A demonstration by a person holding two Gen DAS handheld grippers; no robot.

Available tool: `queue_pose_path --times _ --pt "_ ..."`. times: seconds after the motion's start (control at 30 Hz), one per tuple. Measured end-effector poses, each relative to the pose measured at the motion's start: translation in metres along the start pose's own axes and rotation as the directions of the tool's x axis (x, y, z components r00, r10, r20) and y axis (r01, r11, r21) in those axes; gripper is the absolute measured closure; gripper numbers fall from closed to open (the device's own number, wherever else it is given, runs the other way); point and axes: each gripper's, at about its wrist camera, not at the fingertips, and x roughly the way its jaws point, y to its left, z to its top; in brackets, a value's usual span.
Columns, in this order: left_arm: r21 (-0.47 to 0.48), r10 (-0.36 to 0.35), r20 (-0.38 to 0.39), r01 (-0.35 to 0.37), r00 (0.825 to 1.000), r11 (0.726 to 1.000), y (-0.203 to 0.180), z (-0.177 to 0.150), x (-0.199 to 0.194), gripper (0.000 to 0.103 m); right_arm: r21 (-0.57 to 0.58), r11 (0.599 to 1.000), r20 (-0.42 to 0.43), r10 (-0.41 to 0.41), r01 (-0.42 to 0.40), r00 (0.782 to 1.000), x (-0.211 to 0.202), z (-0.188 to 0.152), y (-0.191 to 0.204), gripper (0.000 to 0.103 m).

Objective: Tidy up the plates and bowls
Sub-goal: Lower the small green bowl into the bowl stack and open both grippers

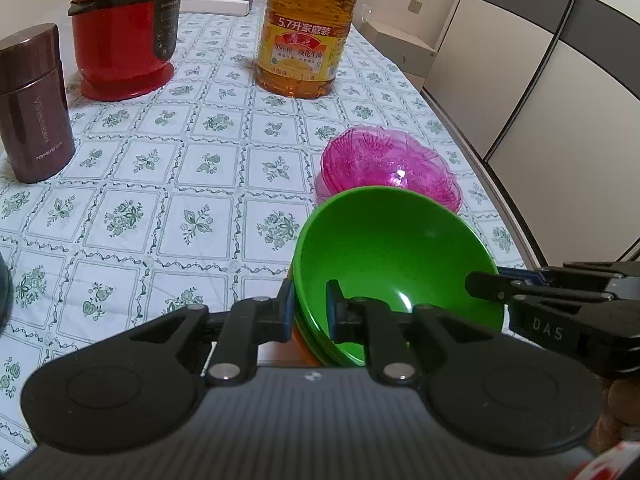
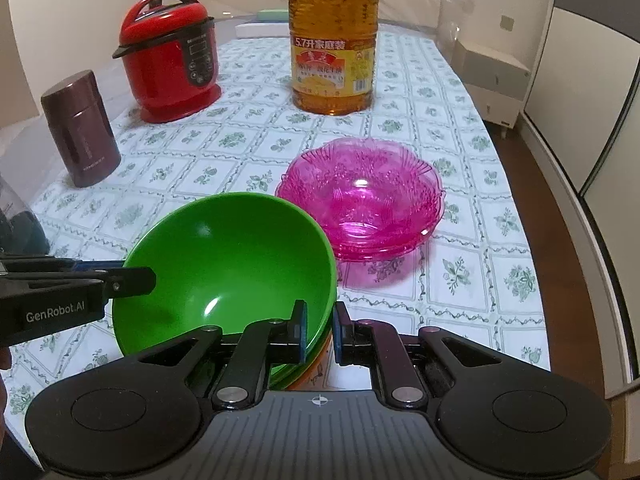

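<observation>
A stack of green bowls (image 1: 384, 248) (image 2: 224, 256) sits on an orange bowl (image 2: 318, 368) near the table's front edge. My left gripper (image 1: 310, 304) is shut on the stack's left rim, one finger inside and one outside. My right gripper (image 2: 320, 320) is shut on the opposite rim in the same way. Each gripper shows in the other's view: the right gripper (image 1: 486, 284) and the left gripper (image 2: 136, 280). Just behind the green bowls lies a stack of pink see-through plates (image 1: 384, 164) (image 2: 360, 196). I cannot tell whether the bowls rest on the table.
On the flowered tablecloth (image 1: 160, 184) stand a red rice cooker (image 1: 124, 28) (image 2: 172, 56), a large oil bottle (image 1: 308, 32) (image 2: 334, 52) and a maroon flask (image 1: 34, 104) (image 2: 80, 128). The table edge (image 2: 520, 200) curves along the right, by white cabinets.
</observation>
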Motion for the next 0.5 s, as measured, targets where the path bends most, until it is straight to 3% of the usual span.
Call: queue_pose_path --times 0.1,0.3,0.37,0.43,0.5 --pt "-0.010 -0.005 0.013 0.005 1.000 1.000 0.002 0.000 -0.003 0.089 0.015 1.000 0.013 0.015 -0.015 1.000 0.000 -0.001 -0.004 0.091" --pt "-0.052 -0.012 0.040 0.014 0.999 0.999 0.006 -0.003 -0.015 0.088 0.156 0.985 0.054 0.066 -0.074 0.996 -0.011 -0.004 -0.023 0.088" --pt "-0.071 -0.010 0.042 0.013 0.999 0.997 0.009 -0.005 -0.019 0.085 0.193 0.977 0.066 0.077 -0.088 0.995 -0.017 -0.006 -0.027 0.083" --pt "-0.088 -0.007 0.042 0.011 0.999 0.996 0.010 -0.008 -0.023 0.082 0.225 0.969 0.076 0.086 -0.101 0.993 -0.022 -0.010 -0.031 0.069" --pt "-0.097 -0.007 0.042 0.011 0.999 0.995 0.011 -0.011 -0.027 0.080 0.243 0.964 0.081 0.093 -0.110 0.992 -0.027 -0.015 -0.033 0.061"
